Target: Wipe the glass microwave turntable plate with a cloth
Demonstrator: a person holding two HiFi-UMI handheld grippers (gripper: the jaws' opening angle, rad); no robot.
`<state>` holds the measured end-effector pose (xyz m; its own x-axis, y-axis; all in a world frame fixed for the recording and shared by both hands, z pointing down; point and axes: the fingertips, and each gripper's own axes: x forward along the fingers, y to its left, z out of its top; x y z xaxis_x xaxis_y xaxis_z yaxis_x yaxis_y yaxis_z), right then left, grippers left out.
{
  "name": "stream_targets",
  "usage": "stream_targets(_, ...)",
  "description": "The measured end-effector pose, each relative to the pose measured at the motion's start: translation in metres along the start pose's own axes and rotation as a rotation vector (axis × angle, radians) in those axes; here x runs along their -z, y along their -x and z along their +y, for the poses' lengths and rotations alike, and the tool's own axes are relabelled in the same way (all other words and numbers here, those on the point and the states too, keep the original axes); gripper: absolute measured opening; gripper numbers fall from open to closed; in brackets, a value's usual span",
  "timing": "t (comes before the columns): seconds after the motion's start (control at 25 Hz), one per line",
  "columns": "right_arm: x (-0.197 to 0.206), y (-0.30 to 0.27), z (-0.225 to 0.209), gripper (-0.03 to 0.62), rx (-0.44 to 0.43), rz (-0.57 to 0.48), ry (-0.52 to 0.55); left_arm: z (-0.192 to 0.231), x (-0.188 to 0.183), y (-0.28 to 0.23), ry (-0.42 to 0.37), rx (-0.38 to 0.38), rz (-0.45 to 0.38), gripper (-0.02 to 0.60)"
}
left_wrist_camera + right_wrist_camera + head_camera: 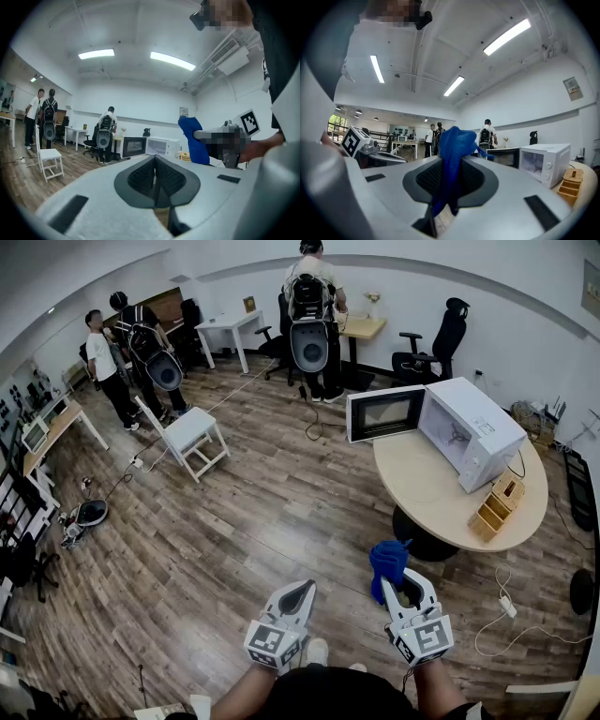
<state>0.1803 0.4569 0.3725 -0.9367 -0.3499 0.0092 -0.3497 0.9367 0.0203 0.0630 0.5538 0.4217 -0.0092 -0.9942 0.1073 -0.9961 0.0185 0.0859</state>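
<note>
The right tongs (pixel 403 587) are clamped on a blue cloth (pixel 388 563), which stands up in a bunch above the tips. The left tongs (pixel 302 592) are closed pad to pad with nothing between them. Both are held over the wood floor, well short of the microwave (pixel 473 432), which sits on a round desk (pixel 427 526) with its door (pixel 386 413) swung open. On the desk just in front of the microwave there appears to be a faint clear disc, probably the turntable plate (pixel 427 486), though the outline is too pale to be sure. If so, it is stiff, smooth glass, fairly heavy and easy to chip. It would slide under a wiping push, so I judge it best pinched at the rim on the side away from the microwave, or pressed flat, while the cloth works across it. The cloth is soft and limp and needs only the pinch it has. Only the head view shows the desk top and that disc, plus a wooden rack (pixel 497 504) beside the microwave. The two gripper views look level across the room and show the microwave's front but no desk surface. The right gripper view alone shows the cloth's tail hanging below the pads.
</note>
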Motion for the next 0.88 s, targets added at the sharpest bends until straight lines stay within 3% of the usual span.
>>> stream_targets(0.52, -0.005, -0.016, 0.001, 0.074, 0.002, -0.020, 0.024, 0.013, -0.002, -0.007, -0.001, 0.007, 0.000, 0.006)
stream_targets(0.88, -0.015, -0.054, 0.005, 0.081, -0.025, -0.060, -0.004, 0.049, -0.009, -0.023, -0.010, 0.022, -0.009, 0.006)
